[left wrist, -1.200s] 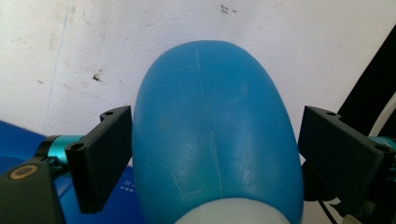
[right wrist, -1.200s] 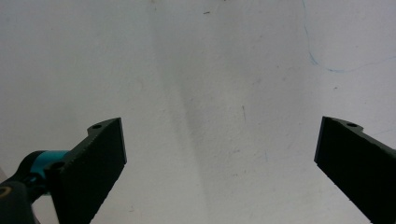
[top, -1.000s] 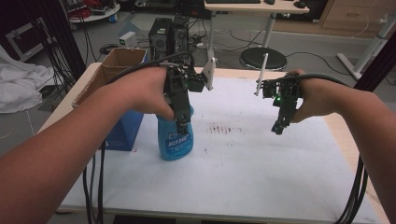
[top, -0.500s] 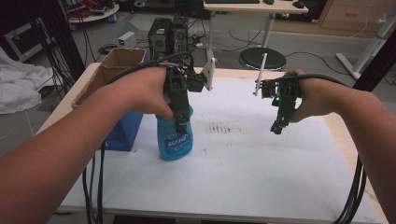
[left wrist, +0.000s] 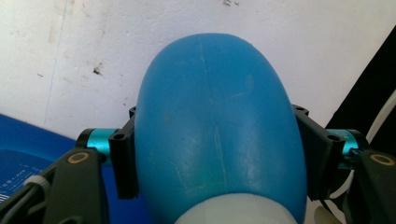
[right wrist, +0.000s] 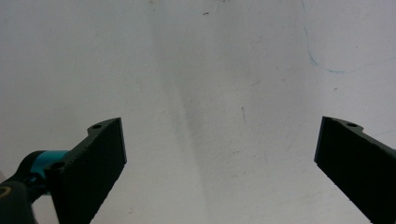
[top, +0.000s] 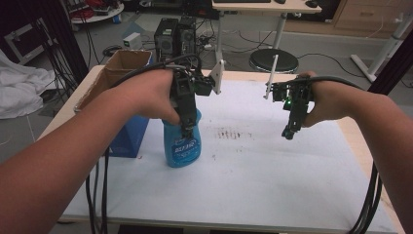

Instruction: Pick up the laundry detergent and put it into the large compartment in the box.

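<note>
A blue bottle with a printed label stands upright on the white table, left of centre. My left gripper comes down on it from above and is shut on it. In the left gripper view the rounded blue bottle sits squeezed between both black jaws, its white neck at the bottom edge. My right gripper hangs above the table's right half, pointing down. Seen from the right gripper view, the right gripper is open, with bare white tabletop between its jaws.
A blue box stands just left of the bottle, beside an open cardboard box at the table's left edge. Dark scuff marks stain the table centre. Cables hang off the front edge on both sides.
</note>
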The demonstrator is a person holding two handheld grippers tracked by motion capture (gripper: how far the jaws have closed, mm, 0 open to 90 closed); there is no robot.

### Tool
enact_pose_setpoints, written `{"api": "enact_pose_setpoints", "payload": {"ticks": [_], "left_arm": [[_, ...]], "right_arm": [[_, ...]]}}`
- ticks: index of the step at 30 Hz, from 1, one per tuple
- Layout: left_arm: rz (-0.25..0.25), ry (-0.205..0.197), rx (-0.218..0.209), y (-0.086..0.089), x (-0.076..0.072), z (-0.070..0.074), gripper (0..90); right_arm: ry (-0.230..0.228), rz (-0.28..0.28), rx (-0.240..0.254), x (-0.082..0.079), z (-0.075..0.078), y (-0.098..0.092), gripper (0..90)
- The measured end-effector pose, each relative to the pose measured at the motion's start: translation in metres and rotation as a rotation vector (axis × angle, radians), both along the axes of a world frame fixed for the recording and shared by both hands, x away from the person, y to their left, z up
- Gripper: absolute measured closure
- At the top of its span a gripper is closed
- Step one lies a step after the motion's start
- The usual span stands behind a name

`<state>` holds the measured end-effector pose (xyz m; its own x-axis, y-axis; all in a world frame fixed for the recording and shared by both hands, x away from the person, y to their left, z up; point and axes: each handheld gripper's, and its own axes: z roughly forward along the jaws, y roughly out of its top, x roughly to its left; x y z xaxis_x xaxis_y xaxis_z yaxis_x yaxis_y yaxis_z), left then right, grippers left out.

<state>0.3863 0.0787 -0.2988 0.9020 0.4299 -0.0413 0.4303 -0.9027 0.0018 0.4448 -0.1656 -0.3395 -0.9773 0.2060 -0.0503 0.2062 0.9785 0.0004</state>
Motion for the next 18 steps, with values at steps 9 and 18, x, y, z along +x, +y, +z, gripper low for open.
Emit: {"api": "enact_pose_setpoints", "payload": {"ticks": [9, 18], "left_arm": [[-0.001, -0.013, 0.01, -0.0009, 0.0001, -0.0001, 34.8], [-0.002, -0.015, 0.01, -0.0016, -0.0014, 0.0011, 36.8]], "right_arm": [[0.002, -0.008, 0.007, -0.0002, 0.0001, -0.0001, 1.1], [0.001, -0.003, 0.005, -0.0003, -0.0006, 0.0005, 1.1]]}}
